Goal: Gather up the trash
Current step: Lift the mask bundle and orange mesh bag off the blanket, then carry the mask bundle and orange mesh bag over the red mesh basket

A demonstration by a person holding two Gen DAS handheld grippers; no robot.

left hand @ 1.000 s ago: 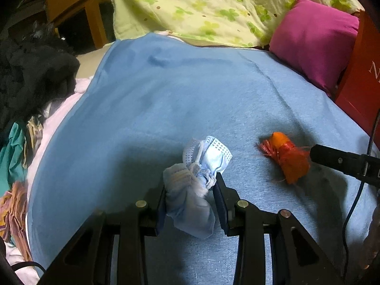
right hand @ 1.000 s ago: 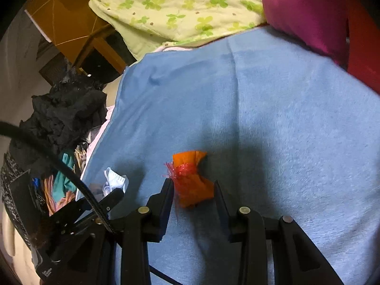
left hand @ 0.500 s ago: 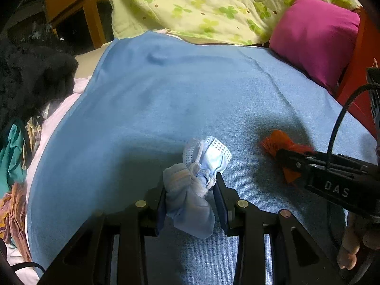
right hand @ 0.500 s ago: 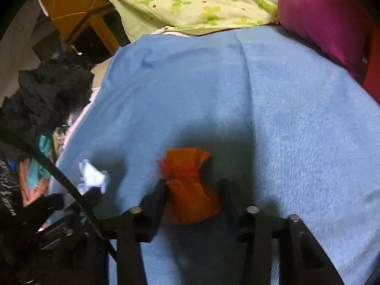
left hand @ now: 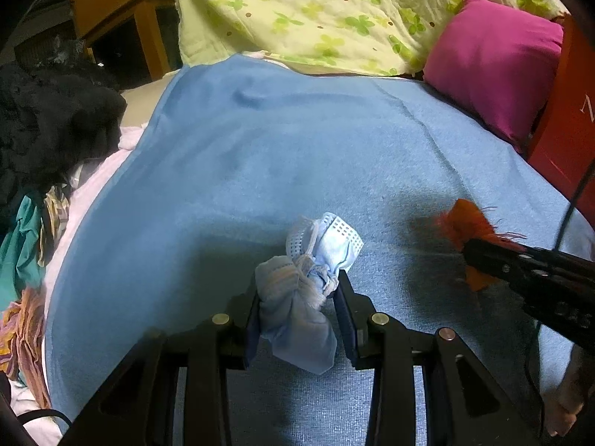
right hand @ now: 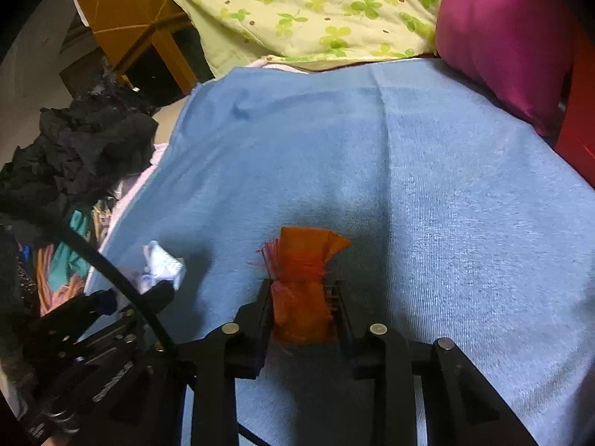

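Left edge of the blue blanket (left hand: 230,171): a heap of dark clothing (left hand: 48,126) and mixed coloured fabrics hang off the side, not part of the job as far as can be judged.

Near the blanket's front edge, left of centre: left gripper (left hand: 297,308) clamped on a crumpled blue face mask (left hand: 305,297). Both pads press its sides; the bundle bulges above and below the jaws. Whether it is lifted clear of the blanket cannot be told.

Right of that, near the front edge: right gripper (right hand: 303,308) with its jaws just drawn in onto an orange frayed scrap (right hand: 301,286). The scrap is pinched between the pads, with its fringed top sticking out past the fingertips. From the left wrist view the scrap (left hand: 465,223) sits just beside the mask, apart from it.

Far edge: green clover quilt (left hand: 334,11); far right corner: magenta pillow (left hand: 494,63).

Step in hand, by judgement: pick-up, both pieces secured. Next move calls for lifting both clear without snagging the blanket and carrying them to a bin; none is in view.
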